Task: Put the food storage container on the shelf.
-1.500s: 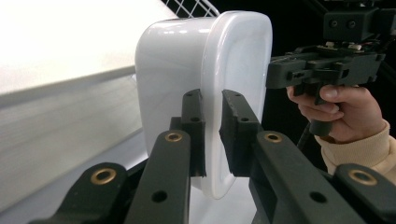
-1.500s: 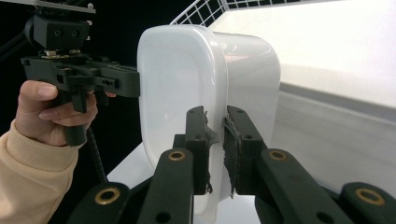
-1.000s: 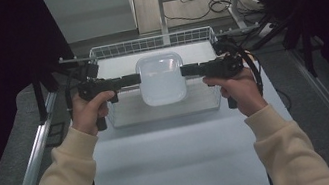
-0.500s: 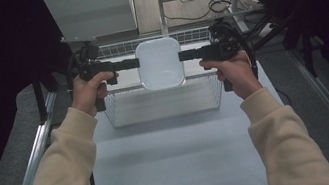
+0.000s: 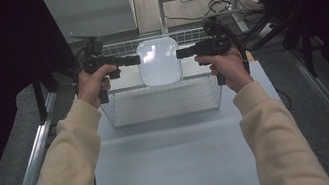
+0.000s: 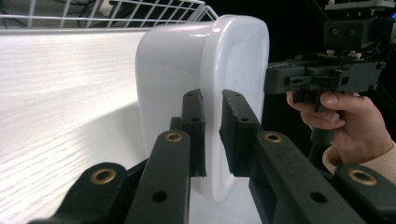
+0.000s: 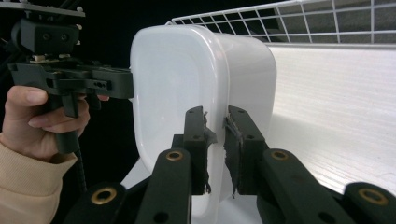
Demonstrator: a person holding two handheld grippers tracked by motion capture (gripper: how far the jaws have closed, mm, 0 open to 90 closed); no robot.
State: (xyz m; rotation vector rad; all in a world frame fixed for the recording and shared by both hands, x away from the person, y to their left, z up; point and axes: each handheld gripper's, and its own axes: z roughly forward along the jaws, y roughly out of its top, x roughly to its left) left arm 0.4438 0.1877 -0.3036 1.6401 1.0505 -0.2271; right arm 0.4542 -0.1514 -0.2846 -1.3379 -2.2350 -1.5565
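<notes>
Upper centre of the high view, the white tub (image 5: pixel 159 62) hangs above the wire basket (image 5: pixel 164 105) on the desk (image 5: pixel 175 167), left claw (image 5: pixel 135 60) and right claw (image 5: pixel 181 53) each clamped on its rim. Lifted; setting down seemingly remains.

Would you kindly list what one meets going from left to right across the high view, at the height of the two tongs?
Person's left hand → left tongs → white tub, gripped at its rim on both sides → right tongs → person's right hand.
</notes>
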